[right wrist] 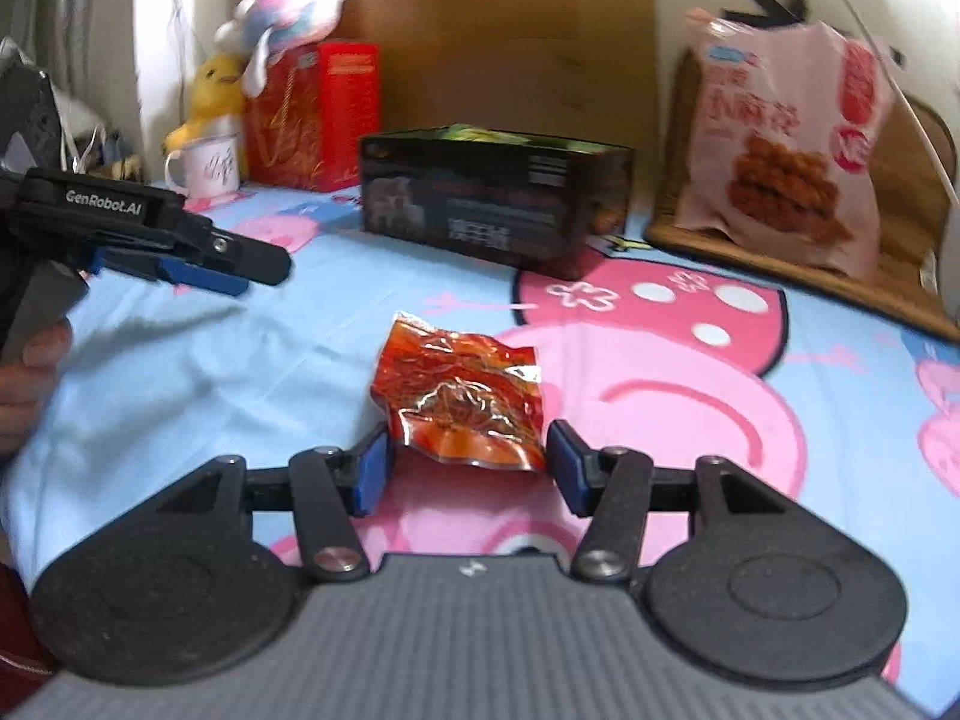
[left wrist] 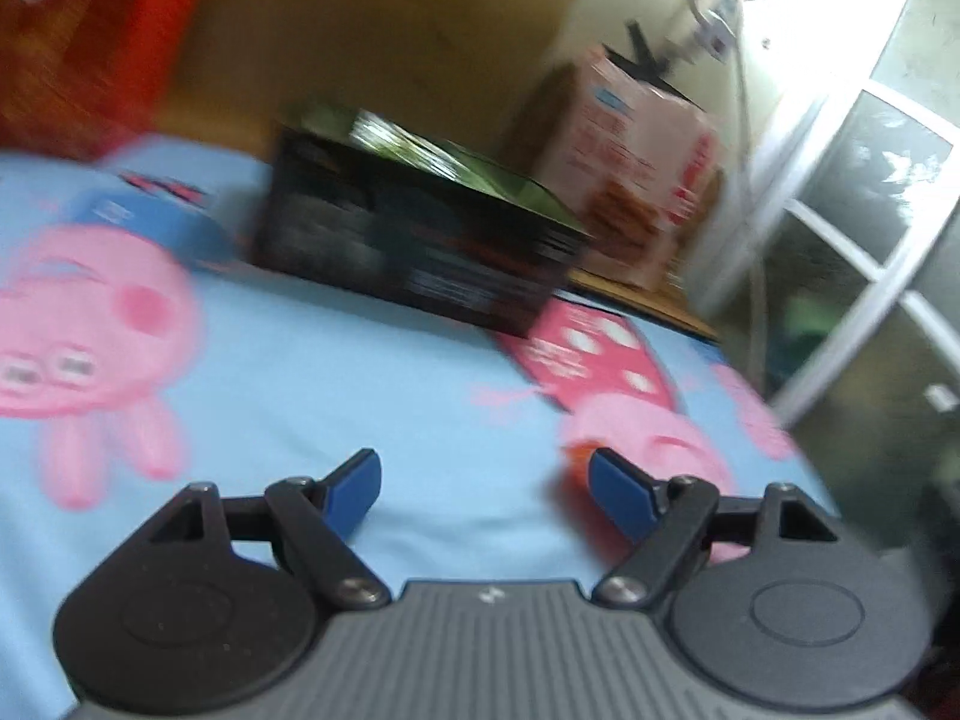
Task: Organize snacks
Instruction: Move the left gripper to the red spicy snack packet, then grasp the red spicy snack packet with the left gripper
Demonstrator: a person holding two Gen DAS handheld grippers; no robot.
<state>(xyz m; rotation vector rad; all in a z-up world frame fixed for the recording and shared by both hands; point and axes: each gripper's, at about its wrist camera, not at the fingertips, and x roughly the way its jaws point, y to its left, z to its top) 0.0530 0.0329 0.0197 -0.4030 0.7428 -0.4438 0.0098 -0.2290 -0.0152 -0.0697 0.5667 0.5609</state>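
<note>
Our right gripper (right wrist: 468,462) holds its blue jaws partly apart around the near end of an orange foil snack packet (right wrist: 462,387); the packet lies flat between them, and we cannot tell whether the pads touch it. Our left gripper (left wrist: 485,495) has its jaws wide, with nothing between them, over a light blue sheet printed with pink cartoon pigs (right wrist: 672,384). In the right wrist view the left gripper (right wrist: 225,270) shows from the side, at the left, held by a hand (right wrist: 30,384). Beyond the packet, well apart from it, a black snack box (right wrist: 498,198) stands on the sheet. To its right a pink snack bag (right wrist: 786,144) leans upright on a woven mat. To its left stand a red box (right wrist: 315,114), a white mug (right wrist: 210,165) and a yellow plush toy (right wrist: 213,90). The left wrist view is blurred.
</note>
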